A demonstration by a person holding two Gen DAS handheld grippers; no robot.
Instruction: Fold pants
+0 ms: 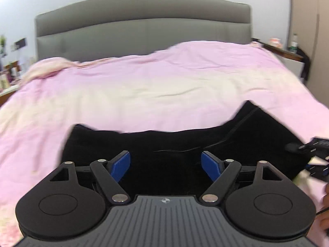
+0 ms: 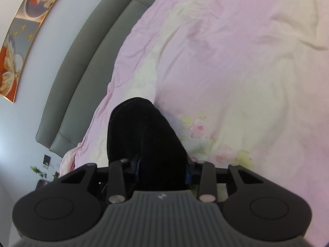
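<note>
The left hand-held gripper (image 1: 165, 164) stands wide, its two blue pads (image 1: 121, 165) far from each other. Nothing is between them. It hovers over the near part of the black pants (image 1: 185, 142); whether the pads touch the cloth I cannot tell. The pants lie on the bed (image 1: 144, 86), on a pink and cream quilt, near its front edge, with one corner rising to a point at the right. Behind the bed there is a grey headboard (image 1: 144, 24).

At the right edge of the left wrist view, the right hand-held gripper (image 1: 314, 156) shows in part, at the right end of the pants.

In the right wrist view, the right hand-held gripper (image 2: 162, 170) is narrow and holds a thick fold of the black pants (image 2: 144, 140) between its jaws. The cloth fills the gap and hides most of the blue pads. The fold stands up in front of the gripper, over the quilt (image 2: 246, 61). A framed picture (image 2: 22, 41) hangs on the wall at the left.
</note>
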